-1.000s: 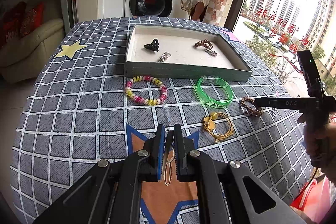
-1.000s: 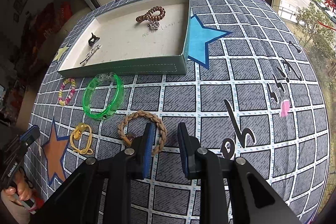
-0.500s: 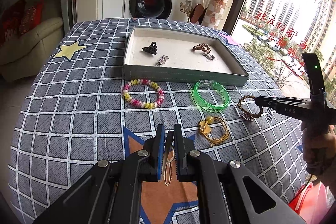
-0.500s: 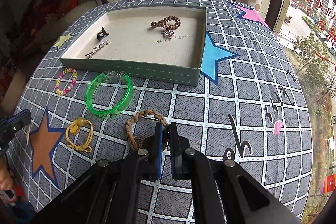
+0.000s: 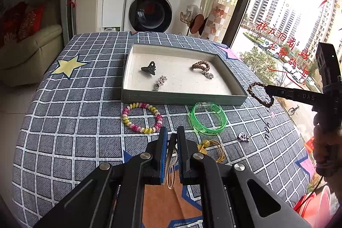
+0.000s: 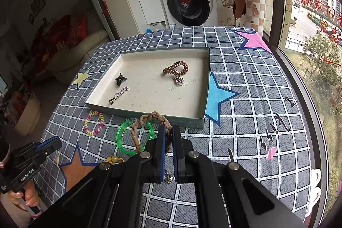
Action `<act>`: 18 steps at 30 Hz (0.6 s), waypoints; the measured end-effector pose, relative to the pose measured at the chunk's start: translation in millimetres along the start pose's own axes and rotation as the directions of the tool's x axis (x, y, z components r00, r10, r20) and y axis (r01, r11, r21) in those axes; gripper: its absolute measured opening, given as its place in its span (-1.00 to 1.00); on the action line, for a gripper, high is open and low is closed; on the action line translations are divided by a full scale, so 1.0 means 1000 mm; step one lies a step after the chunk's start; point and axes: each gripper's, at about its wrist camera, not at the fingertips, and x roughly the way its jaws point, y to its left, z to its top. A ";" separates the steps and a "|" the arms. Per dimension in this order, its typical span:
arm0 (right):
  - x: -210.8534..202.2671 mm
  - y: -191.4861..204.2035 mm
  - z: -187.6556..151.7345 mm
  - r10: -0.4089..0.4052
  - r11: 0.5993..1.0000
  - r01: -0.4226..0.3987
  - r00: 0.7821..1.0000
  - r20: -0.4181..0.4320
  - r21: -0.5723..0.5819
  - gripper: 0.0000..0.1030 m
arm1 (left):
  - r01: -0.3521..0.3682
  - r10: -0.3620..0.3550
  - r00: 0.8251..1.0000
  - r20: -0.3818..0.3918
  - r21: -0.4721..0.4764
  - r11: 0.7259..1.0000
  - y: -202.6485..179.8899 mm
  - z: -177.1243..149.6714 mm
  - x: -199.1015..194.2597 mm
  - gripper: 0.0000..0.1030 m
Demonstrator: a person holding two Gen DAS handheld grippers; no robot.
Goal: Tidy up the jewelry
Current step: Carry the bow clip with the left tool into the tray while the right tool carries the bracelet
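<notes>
My right gripper [image 6: 167, 134] is shut on a brown braided bracelet [image 6: 136, 131] and holds it in the air, just in front of the shallow grey-green tray [image 6: 149, 115]; the bracelet also shows in the left wrist view [image 5: 259, 94]. My left gripper [image 5: 171, 139] is shut on a thin silver hair clip [image 5: 170, 155] above the orange star patch. The tray [image 5: 181, 98] holds a black claw clip [image 5: 149, 68], a sparkly barrette [image 5: 159, 82] and a brown coil hair tie with a charm [image 5: 202, 67].
On the checked cloth in front of the tray lie a pink-and-yellow bead bracelet [image 5: 141, 120], a green plastic bangle [image 5: 208, 120], a yellow hair tie [image 5: 212, 150] and a small silver charm [image 5: 243, 137]. A washing machine [image 5: 152, 5] stands behind the table; a window is on the right.
My right gripper shut on the braided bracelet and lifted it off the cloth toward the tray; a small silver charm stays on the cloth. My left gripper keeps the hair clip and has risen slightly.
</notes>
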 end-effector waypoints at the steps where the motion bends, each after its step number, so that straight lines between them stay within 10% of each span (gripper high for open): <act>1: 0.001 0.000 0.004 0.000 1.000 0.000 1.000 0.004 0.001 -0.87 | 0.000 0.000 1.000 0.004 0.002 1.000 -0.001 0.004 0.001 -0.59; 18: 0.074 -0.007 0.063 -0.004 0.999 0.006 0.999 -0.041 0.032 -0.87 | -0.019 0.018 1.000 0.007 0.048 0.999 -0.030 0.089 0.094 -0.59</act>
